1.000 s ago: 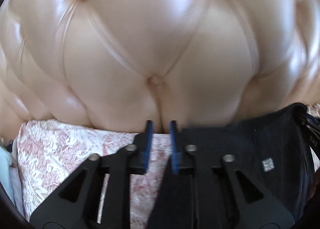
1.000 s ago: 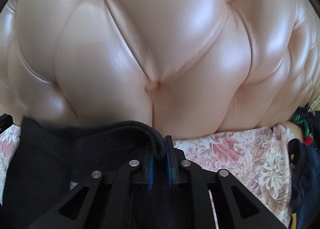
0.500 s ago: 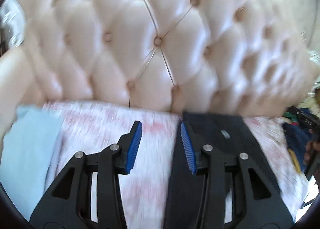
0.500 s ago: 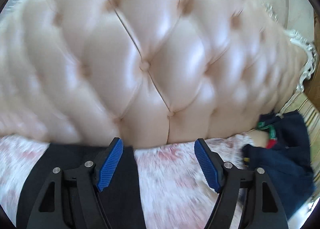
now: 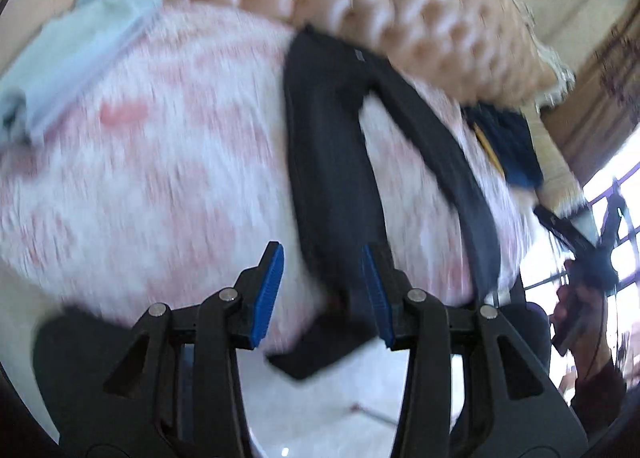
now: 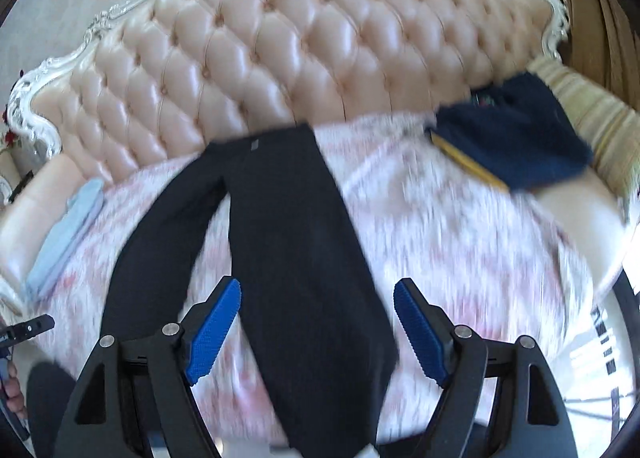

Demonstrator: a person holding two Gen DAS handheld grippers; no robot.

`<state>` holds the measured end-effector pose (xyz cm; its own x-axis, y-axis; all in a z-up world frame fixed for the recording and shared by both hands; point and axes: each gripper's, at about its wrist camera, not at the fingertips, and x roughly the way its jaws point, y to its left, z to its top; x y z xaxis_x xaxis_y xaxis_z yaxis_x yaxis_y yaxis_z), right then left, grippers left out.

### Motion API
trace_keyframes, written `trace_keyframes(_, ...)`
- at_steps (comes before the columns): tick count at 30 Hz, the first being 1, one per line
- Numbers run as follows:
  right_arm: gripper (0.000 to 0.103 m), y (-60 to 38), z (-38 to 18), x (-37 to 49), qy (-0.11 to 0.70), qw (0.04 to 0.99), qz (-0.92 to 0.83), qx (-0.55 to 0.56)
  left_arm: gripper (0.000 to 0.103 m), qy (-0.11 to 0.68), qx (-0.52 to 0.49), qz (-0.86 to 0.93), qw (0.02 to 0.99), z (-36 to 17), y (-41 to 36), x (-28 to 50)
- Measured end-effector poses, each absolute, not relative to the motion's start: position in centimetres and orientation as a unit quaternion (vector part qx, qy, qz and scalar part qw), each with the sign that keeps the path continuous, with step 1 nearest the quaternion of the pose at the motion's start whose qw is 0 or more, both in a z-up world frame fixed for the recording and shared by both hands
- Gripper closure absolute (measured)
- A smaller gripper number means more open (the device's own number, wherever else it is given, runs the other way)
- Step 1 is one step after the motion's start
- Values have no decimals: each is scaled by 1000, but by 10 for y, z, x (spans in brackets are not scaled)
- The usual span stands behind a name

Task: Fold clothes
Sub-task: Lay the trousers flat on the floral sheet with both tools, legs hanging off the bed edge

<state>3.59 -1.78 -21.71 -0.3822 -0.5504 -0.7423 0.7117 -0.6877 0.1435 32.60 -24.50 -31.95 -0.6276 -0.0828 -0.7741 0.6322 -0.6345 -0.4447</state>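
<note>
Left wrist view: the left tongs (image 5: 322, 292) stand released above the near edge of the pink floral bedspread (image 5: 168, 161), where the black long trousers (image 5: 332, 161) lie spread, legs apart. Right wrist view: the right tongs (image 6: 318, 328) gape wide over one trouser leg, waistband against the tufted cream leather headboard (image 6: 304, 41); a folded light-blue garment (image 6: 68, 234) and a dark navy garment (image 6: 516, 137) flank them.

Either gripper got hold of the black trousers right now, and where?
Neither. The left gripper and right gripper are both open, above the black trousers.

Open left tongs (image 5: 326, 294) above black trousers (image 5: 332, 161)
</note>
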Motion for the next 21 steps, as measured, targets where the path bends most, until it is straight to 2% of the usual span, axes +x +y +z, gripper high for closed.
trace_keyframes(7,23,11,-239,35,89,378,-815,430,58,357,364,-825,245,-339,-212,328)
trace_keyframes(13,23,11,-245,45,127,420,-798,412,58,288,411,-835,227,-347,-196,314)
trace_keyframes(18,23,13,-243,53,119,429,-794,413,58,233,458,-836,192,-368,-193,305)
trace_keyframes(21,23,17,-241,56,110,428,-795,416,60,258,482,-816,188,-387,-203,312)
